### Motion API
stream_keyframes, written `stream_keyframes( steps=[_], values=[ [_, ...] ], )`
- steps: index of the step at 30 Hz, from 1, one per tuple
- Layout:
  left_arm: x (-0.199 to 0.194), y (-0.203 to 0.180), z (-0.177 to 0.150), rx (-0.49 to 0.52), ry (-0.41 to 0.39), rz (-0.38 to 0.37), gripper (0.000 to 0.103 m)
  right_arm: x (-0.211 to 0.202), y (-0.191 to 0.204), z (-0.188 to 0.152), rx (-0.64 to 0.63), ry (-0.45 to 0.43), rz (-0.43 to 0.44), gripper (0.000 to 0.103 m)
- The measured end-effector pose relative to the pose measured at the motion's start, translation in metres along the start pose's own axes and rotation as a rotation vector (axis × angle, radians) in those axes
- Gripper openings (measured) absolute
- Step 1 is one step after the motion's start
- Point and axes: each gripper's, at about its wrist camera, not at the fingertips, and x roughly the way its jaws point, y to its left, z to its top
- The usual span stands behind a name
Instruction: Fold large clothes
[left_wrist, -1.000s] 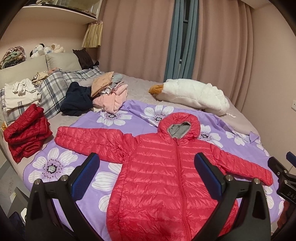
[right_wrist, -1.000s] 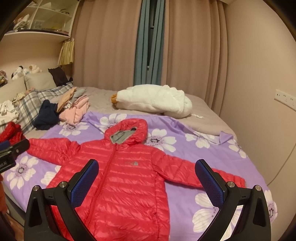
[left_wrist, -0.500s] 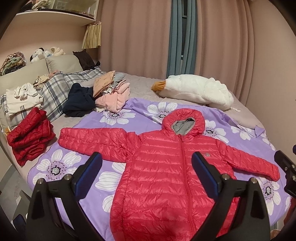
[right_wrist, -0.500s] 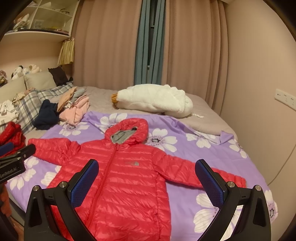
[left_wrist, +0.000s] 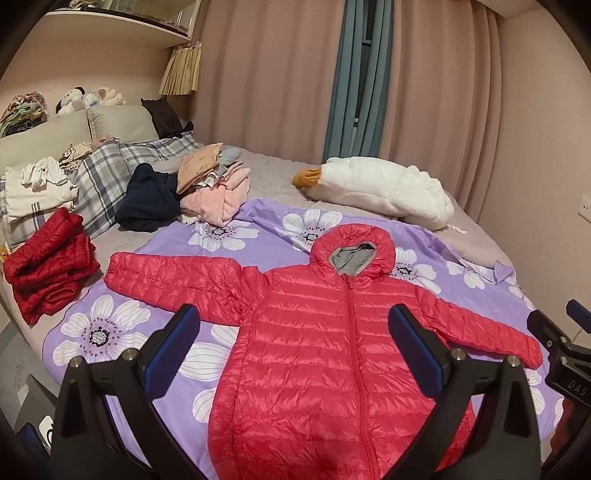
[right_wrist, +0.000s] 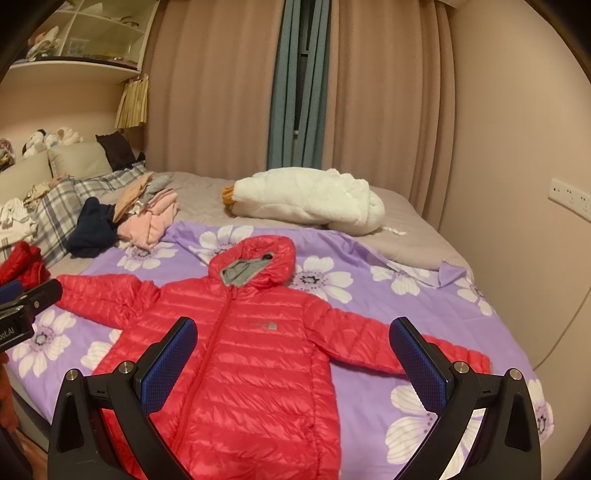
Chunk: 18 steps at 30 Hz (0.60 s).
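Note:
A red hooded puffer jacket (left_wrist: 332, 350) (right_wrist: 251, 354) lies flat and face up on a purple flowered sheet (left_wrist: 110, 325) (right_wrist: 406, 295), zipped, with both sleeves spread out to the sides. My left gripper (left_wrist: 293, 350) hovers open above the jacket's lower body, nothing between its blue pads. My right gripper (right_wrist: 293, 358) is open too, held above the jacket's right half and right sleeve (right_wrist: 406, 350). Each gripper's tip shows at the edge of the other's view.
A folded red jacket (left_wrist: 48, 262) sits at the bed's left edge. A pile of pink, tan and navy clothes (left_wrist: 207, 192) lies beyond the sheet, beside plaid pillows (left_wrist: 107, 177). A white fleece garment (left_wrist: 380, 192) rests at the back. A wall stands close on the right.
Both grippers stay open. The left wrist view has shifted slightly back and left, showing more of the jacket; the right one has barely moved.

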Motion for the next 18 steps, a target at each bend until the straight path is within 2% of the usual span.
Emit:
stream_keyframes(
  steps=[18],
  values=[
    [0.000,0.004,0.001,-0.055,0.010,-0.051,0.103,-0.002,-0.010,0.002,0.033,-0.011,-0.030,0.103]
  ],
)
